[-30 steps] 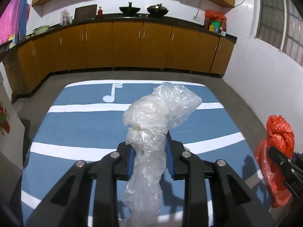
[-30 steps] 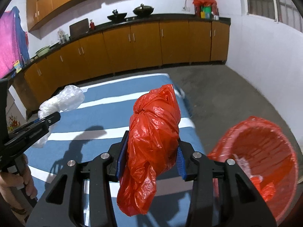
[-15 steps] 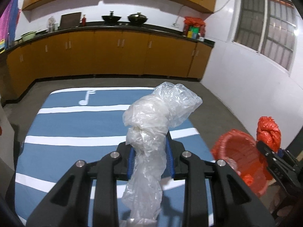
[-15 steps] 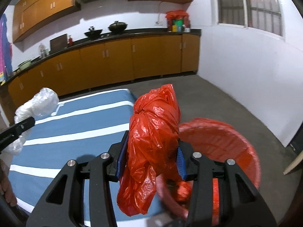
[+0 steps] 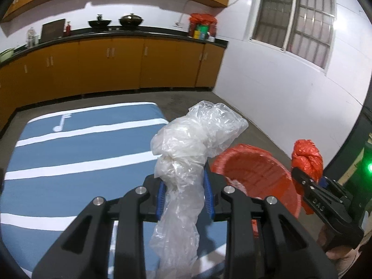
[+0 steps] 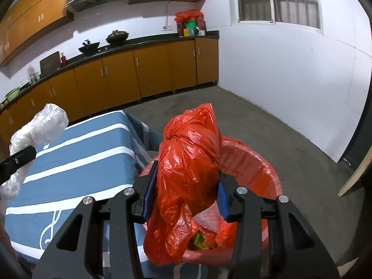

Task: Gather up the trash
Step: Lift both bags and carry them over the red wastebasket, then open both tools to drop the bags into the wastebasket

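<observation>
My left gripper (image 5: 184, 191) is shut on a crumpled clear plastic bag (image 5: 193, 144) and holds it above the right edge of the blue striped table (image 5: 69, 153). The clear bag also shows in the right wrist view (image 6: 39, 125). My right gripper (image 6: 184, 191) is shut on a knotted red plastic bag (image 6: 188, 160) and holds it over the red bin (image 6: 258, 172), which has trash inside. In the left wrist view the red bag (image 5: 307, 158) and right gripper (image 5: 311, 183) sit beyond the bin's (image 5: 253, 174) right rim.
The bin stands on the grey concrete floor (image 6: 267, 121) beside the table's right edge. Orange cabinets (image 5: 116, 65) with a black counter run along the far wall. A white wall (image 6: 290, 76) is at the right. A wooden plank (image 6: 353, 176) leans at far right.
Both grippers have swung to the right with their bags. The red bin has come into view under the right gripper, and the red bag now hangs over it.
</observation>
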`<state>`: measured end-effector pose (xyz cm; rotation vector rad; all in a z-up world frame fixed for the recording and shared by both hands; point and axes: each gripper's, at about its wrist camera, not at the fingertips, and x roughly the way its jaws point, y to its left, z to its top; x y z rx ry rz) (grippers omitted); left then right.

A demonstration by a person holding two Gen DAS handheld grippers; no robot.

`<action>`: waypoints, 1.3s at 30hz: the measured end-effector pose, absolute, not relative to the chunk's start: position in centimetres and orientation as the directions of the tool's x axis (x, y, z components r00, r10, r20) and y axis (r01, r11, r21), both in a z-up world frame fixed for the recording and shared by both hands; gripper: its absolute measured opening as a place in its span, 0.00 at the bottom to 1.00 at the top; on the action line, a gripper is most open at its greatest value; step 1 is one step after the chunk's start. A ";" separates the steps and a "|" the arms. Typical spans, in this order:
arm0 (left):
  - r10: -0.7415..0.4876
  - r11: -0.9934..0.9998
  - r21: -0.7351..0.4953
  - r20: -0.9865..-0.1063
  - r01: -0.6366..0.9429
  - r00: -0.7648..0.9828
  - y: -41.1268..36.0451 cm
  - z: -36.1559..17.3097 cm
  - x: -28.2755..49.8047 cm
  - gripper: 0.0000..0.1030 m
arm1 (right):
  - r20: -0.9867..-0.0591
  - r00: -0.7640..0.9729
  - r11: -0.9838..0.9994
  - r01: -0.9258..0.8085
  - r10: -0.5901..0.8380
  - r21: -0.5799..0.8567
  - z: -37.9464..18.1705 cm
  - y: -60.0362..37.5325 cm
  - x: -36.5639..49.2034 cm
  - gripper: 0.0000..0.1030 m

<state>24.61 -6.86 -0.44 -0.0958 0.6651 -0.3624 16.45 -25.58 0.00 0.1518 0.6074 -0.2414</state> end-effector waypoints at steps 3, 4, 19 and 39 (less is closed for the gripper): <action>-0.394 0.918 -0.214 -0.591 0.334 0.704 -8.7 -0.9 24.6 0.27 | -0.585 0.790 0.954 0.287 -0.183 0.089 0.0 -27.0 16.3 0.43; -0.401 0.915 -0.216 -0.594 0.341 0.698 -9.1 -1.0 24.7 0.27 | -0.586 0.789 0.952 0.291 -0.184 0.093 0.0 -27.2 16.3 0.43; -0.474 0.868 -0.221 -0.634 0.444 0.611 -14.8 -3.4 25.8 0.27 | -0.607 0.771 0.936 0.330 -0.190 0.125 -0.9 -30.4 16.3 0.43; -0.546 0.814 -0.279 -0.667 0.510 0.507 -19.0 -6.6 27.9 0.28 | -0.612 0.778 0.940 0.300 -0.143 0.161 -1.4 -33.3 16.5 0.43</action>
